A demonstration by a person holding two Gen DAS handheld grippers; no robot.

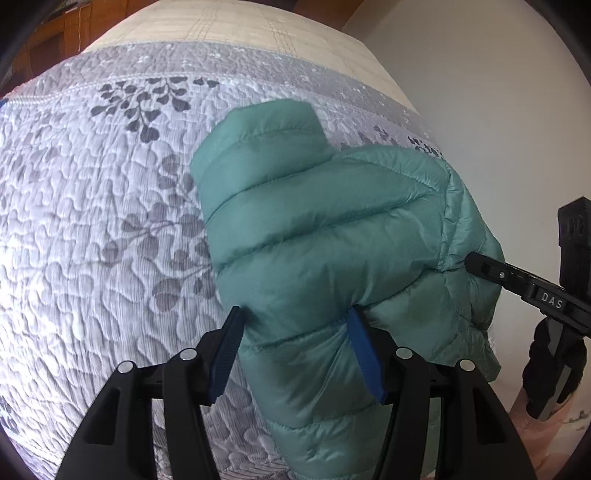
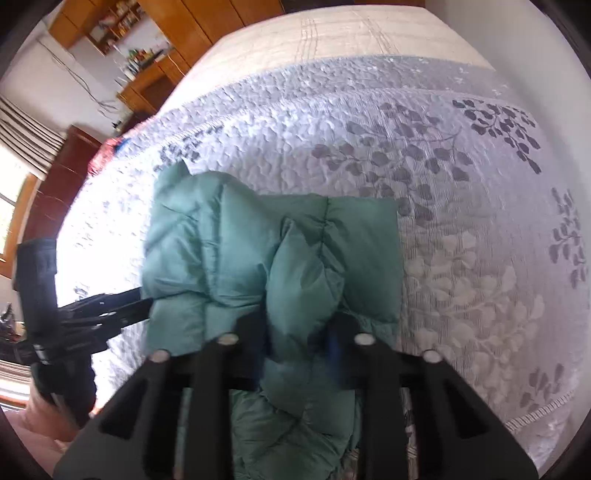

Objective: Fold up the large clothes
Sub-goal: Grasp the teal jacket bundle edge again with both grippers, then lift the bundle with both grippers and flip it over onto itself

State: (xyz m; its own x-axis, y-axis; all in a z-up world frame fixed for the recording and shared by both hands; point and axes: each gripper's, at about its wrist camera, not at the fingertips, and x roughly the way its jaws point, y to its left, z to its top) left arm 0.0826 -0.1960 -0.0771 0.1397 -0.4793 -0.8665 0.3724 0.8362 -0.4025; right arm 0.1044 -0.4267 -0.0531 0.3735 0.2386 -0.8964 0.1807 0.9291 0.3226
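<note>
Gripping a green puffer jacket point(image 1: 332, 236) from both sides over a bed covered by a quilted grey leaf-print bedspread point(image 1: 92, 221). Left claw point(image 1: 295, 350), lower centre of the left wrist view: blue pads point(image 1: 364, 354) spread fairly wide, pressed into a thick padded fold of the jacket bulging between them. Right claw point(image 2: 299, 354), lower centre of the right wrist view, blurred: closed narrow on a bunched ridge of the same jacket, cloth pinched between the black fingers. Seen also at the right edge of the left wrist view point(image 1: 476, 264), tip buried in the jacket's side seam. Jacket crumpled into a lump in mid-frame, one flat end reaching toward the upper centre of the left view. Beige sheet point(image 2: 332, 33) along the top of both views; wooden shelves point(image 2: 147, 48) at the upper left of the right view.
</note>
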